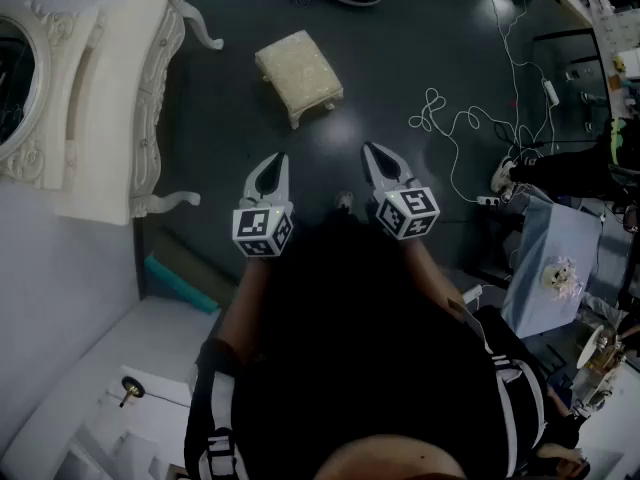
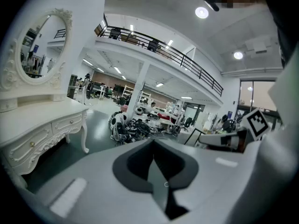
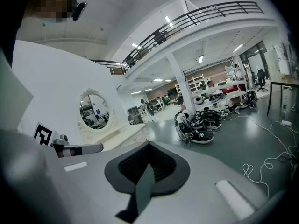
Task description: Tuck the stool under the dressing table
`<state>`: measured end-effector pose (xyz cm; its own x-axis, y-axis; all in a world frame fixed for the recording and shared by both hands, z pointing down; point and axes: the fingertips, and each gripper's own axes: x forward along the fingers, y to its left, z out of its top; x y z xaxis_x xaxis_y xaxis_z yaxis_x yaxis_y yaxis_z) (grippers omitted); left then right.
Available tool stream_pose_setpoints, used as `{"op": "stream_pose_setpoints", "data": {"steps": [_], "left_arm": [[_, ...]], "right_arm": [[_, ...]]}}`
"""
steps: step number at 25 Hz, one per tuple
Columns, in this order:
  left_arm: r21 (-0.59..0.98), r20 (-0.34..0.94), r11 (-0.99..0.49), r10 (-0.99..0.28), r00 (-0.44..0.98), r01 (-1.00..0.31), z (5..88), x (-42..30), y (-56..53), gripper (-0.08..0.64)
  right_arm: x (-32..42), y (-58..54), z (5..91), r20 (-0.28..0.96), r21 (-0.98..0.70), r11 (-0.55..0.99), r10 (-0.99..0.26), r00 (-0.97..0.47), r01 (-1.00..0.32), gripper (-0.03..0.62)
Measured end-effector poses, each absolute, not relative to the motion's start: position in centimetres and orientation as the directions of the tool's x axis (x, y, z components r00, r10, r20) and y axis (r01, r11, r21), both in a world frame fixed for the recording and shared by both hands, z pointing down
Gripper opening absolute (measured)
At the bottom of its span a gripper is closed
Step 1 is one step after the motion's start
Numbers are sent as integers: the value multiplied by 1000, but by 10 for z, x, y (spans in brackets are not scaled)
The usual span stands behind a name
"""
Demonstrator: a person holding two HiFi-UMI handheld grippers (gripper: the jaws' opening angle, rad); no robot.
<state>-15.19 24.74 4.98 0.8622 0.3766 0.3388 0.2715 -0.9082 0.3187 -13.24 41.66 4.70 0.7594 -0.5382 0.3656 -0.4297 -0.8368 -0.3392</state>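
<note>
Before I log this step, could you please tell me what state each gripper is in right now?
Left gripper: closed, holding nothing.
Right gripper: closed, holding nothing.

This was a large open lab or workshop hall rather than a home. Ahead of and above the left gripper (image 1: 276, 163), a railed mezzanine walkway (image 2: 159, 48) ran on white columns (image 2: 140, 85) under round ceiling lights (image 2: 202, 12). Farther ahead stood rows of workbenches (image 3: 233, 90), and a heap of black-and-white equipment (image 2: 128, 127) lay on the dark floor (image 1: 400, 78). Loose white cables (image 1: 470, 118) trailed to the right of the right gripper (image 1: 372, 153). An ornate white dressing table (image 1: 130, 88) stood left of the left gripper, against a plain white wall.
</note>
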Motion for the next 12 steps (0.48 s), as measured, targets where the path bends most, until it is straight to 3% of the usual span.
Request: {"op": "stream_pose_setpoints", "data": {"steps": [12], "left_arm": [[349,338,-901,378,862,258,54,-157,231,9]], "right_arm": [[-135,405,44,349,-373,-827,-546,761,-421,-2]]}}
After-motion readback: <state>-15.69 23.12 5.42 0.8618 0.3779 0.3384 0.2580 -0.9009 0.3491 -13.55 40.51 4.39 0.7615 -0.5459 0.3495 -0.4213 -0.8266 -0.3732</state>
